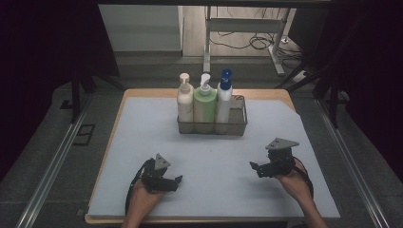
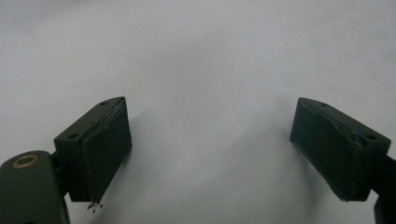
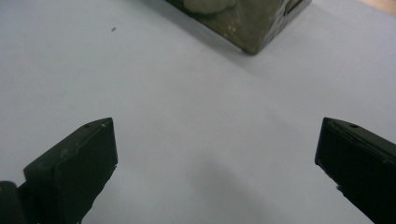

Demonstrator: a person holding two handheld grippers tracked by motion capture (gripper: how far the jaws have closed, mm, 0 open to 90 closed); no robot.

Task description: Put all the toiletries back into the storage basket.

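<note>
A wire mesh basket (image 1: pixel 237 124) stands at the middle back of the white sheet (image 1: pixel 214 156). In it stand three pump bottles side by side: a cream one (image 1: pixel 185 102), a green one (image 1: pixel 205 105) and a white one with a blue top (image 1: pixel 224 97). My left gripper (image 1: pixel 177 181) rests low at the front left, held in a hand, and is open (image 2: pixel 210 149) over bare sheet. My right gripper (image 1: pixel 254 167) is at the front right, open (image 3: pixel 215 158) with nothing between its jaws, and the basket's corner (image 3: pixel 247 28) lies ahead of it.
The white sheet covers a wooden tabletop (image 1: pixel 142 92) whose edge shows at the back and left. Metal rails (image 1: pixel 52 161) run along both sides of the table. A desk frame with cables (image 1: pixel 247 33) stands on the floor behind.
</note>
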